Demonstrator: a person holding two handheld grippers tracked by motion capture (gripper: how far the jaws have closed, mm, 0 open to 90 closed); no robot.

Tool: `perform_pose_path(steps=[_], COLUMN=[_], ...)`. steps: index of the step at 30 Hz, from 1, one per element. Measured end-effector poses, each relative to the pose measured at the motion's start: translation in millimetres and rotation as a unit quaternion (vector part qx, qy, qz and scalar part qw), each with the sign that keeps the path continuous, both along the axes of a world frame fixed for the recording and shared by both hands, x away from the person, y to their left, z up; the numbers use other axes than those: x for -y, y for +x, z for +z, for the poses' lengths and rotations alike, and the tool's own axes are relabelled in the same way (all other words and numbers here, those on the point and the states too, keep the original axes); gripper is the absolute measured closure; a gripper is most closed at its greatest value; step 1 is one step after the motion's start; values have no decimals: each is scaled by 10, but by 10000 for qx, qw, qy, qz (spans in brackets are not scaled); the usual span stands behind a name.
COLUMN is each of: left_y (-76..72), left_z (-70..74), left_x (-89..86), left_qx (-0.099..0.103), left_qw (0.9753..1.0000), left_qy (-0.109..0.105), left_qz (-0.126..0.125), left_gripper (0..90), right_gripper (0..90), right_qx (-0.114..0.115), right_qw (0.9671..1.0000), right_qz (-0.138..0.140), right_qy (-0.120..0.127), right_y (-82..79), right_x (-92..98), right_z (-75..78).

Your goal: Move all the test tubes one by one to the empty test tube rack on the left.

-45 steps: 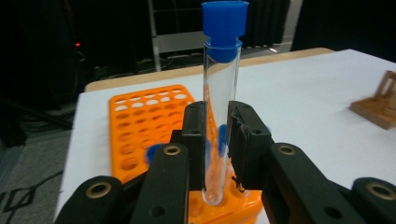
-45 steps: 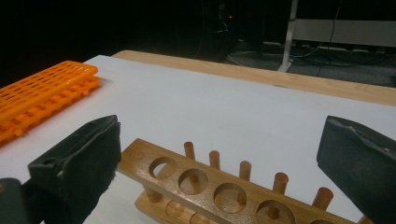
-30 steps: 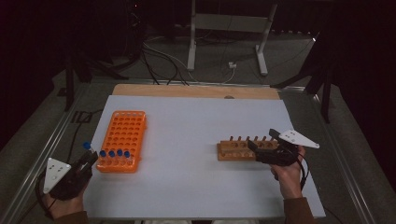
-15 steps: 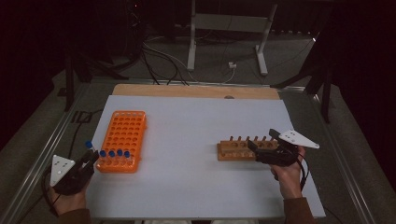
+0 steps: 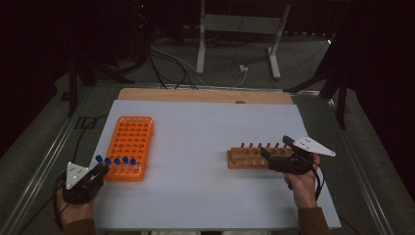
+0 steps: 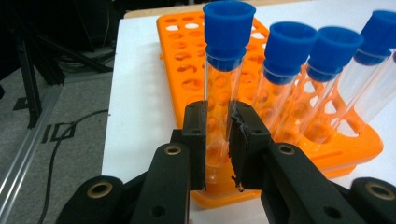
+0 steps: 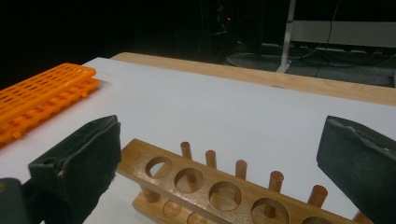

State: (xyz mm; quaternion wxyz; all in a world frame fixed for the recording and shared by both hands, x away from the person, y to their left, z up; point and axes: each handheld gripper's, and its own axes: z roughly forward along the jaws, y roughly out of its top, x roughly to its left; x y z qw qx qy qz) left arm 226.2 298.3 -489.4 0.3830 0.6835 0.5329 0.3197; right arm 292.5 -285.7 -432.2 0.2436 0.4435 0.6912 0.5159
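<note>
Pick step: left gripper (image 6: 218, 140) fingers clamp the end blue-capped tube (image 6: 224, 88) in orange rack (image 5: 131, 147) near table's left edge, lift next; right gripper (image 5: 274, 157) fingers wide over wooden rack (image 7: 219, 191).

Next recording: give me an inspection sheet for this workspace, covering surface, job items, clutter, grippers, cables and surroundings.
Surface: white table sheet, wooden strip at far edge.
Job's things: orange plastic tube rack; blue-capped clear test tubes along its near row, the leftmost test tube between the left jaws; empty wooden tube rack with pegs.
Clutter: nothing seen.
Grippers: left gripper shut on the leftmost test tube; right gripper open, at the wooden rack's right end.
Cables: black cables and a white cable on the floor beyond the table.
Surroundings: dark room, metal stand legs.
</note>
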Motion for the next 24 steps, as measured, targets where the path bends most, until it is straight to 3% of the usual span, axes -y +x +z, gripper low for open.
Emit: perform_pose_path(steps=[6,15,17,19,24], left_y=[28,19,10,-7,-92], left_z=[-44,-43,-43,-29,96], left_x=[33,11,0,-8,-53], left_qx=[-250,-315,-306,-293,18], left_qw=[9995,9995,9995,9994,9987], left_qy=[174,-11,-102,-135,-494], left_qz=[-31,42,65,99,117], left_gripper=[786,783,770,698,563], right_gripper=[0,0,0,0,0], right_qx=[-15,-34,-31,-37,-40], right_qw=[10000,10000,10000,10000,10000], right_qz=[0,10,19,29,9], right_qy=[-11,-26,-36,-39,-41], right_y=[1,3,2,0,-11], right_x=[-5,-6,-9,-9,9], right_z=[-12,-30,-32,-34,-43])
